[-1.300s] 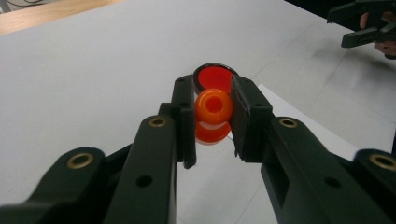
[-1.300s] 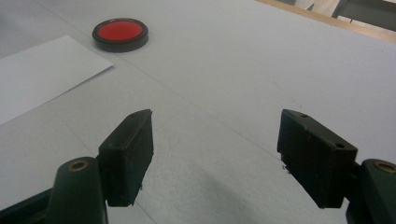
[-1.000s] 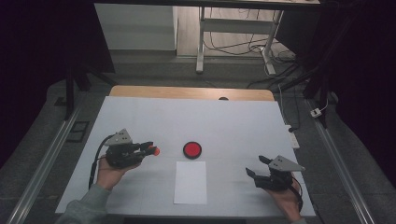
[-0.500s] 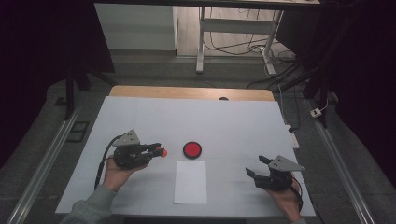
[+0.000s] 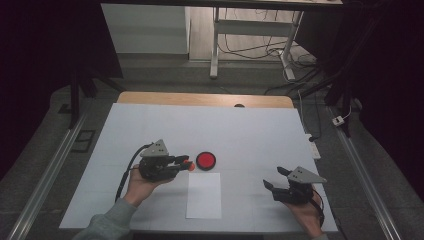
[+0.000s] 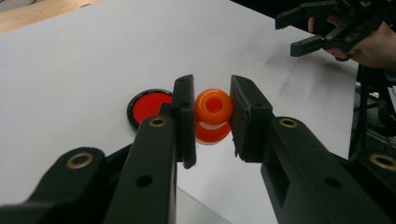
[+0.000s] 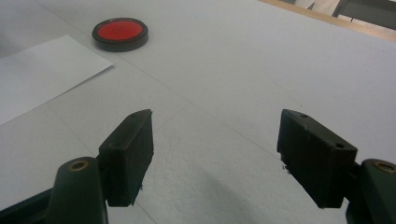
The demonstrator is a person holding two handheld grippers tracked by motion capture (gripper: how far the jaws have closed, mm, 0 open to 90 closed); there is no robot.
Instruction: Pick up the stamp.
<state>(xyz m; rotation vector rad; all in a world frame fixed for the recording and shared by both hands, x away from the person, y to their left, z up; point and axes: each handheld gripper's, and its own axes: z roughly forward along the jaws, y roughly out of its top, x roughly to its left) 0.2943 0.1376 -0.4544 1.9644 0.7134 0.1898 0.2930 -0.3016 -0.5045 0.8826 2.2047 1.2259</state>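
Left gripper (image 5: 186, 163) clamps orange stamp (image 6: 213, 115) btwn its jaws, held just beside red ink pad (image 5: 205, 160), pad's left side. Right gripper (image 5: 274, 179) jaws spread wide w/ nothing between, well right of pad.

Your left claw (image 5: 186, 163) points toward the right side of the tabletop (image 5: 250, 125), held level in your left hand (image 5: 142, 182), its jaws closed to a narrow gap. Your right claw (image 5: 275, 178) sits near the right front, pointing left and away, jaws spread wide with bare surface between them. Both forearms enter from the near edge.
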